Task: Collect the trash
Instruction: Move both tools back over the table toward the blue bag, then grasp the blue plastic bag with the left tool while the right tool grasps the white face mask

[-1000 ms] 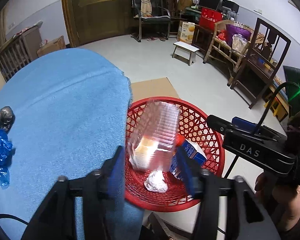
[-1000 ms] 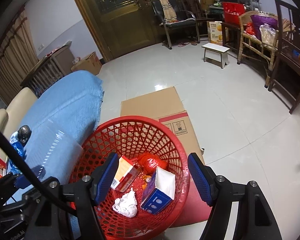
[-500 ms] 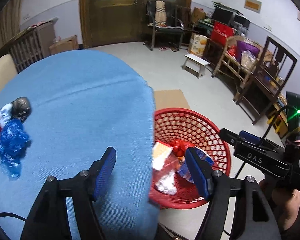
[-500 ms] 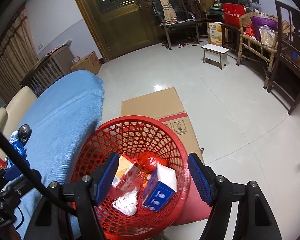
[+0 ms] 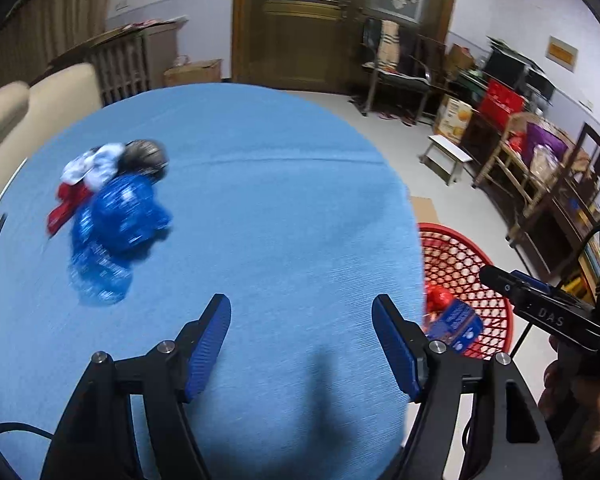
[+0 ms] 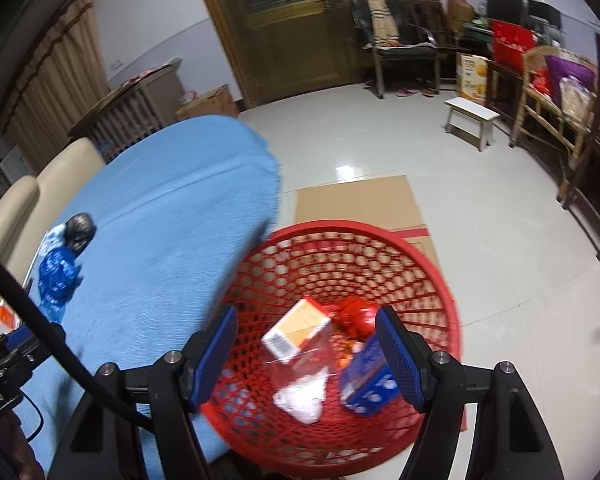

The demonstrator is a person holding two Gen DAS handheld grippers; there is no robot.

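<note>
Blue-clothed counter fills most of the left view, with leftover trash near its far left edge: a crumpled blue wrapper touching a red scrap, white tissue and a dark lump. Red basket sits on the floor off the right edge, holding cartons and tissue. Left tongs and right tongs both spread wide, gripping nothing

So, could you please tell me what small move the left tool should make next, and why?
Probably ease the left tool forward and left toward the crumpled blue wrapper. Its jaws are open and empty, and that pile lies on the blue cloth, outside the red basket.
</note>
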